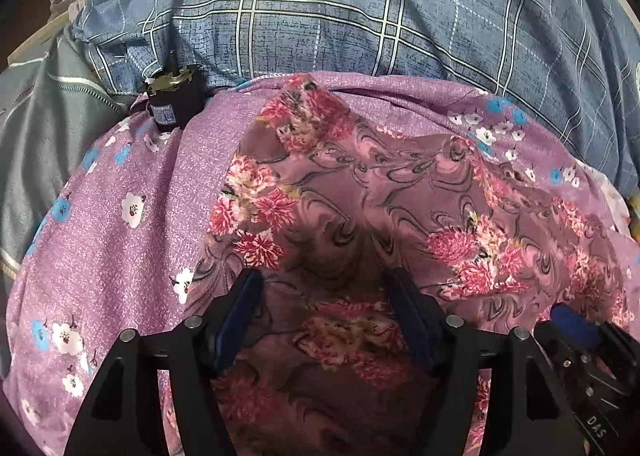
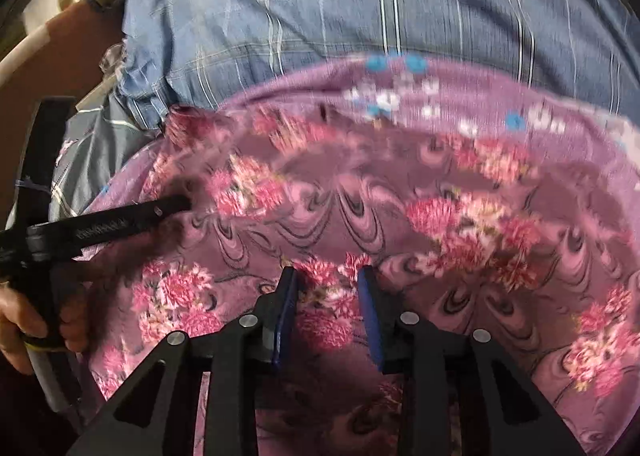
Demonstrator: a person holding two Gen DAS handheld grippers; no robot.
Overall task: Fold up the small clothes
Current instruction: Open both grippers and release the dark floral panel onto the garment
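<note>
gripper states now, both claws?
Left claw: open, empty, over the floral garment.
Right claw: jaws partly apart over the same garment; no grip visible.

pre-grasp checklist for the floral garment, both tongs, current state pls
1. Left tongs open over the floral garment: ok.
2. Right tongs open, narrower gap, cloth below: ok.
3. Pads pressing cloth yet: cannot tell.
4. Garment lying flat: not ok, rumpled on the purple sheet.
5. Dark small device at the sheet's far edge, apart from the garment: ok.
6. Right wrist view sharp enough to pick an edge: not ok, blurred.
</note>
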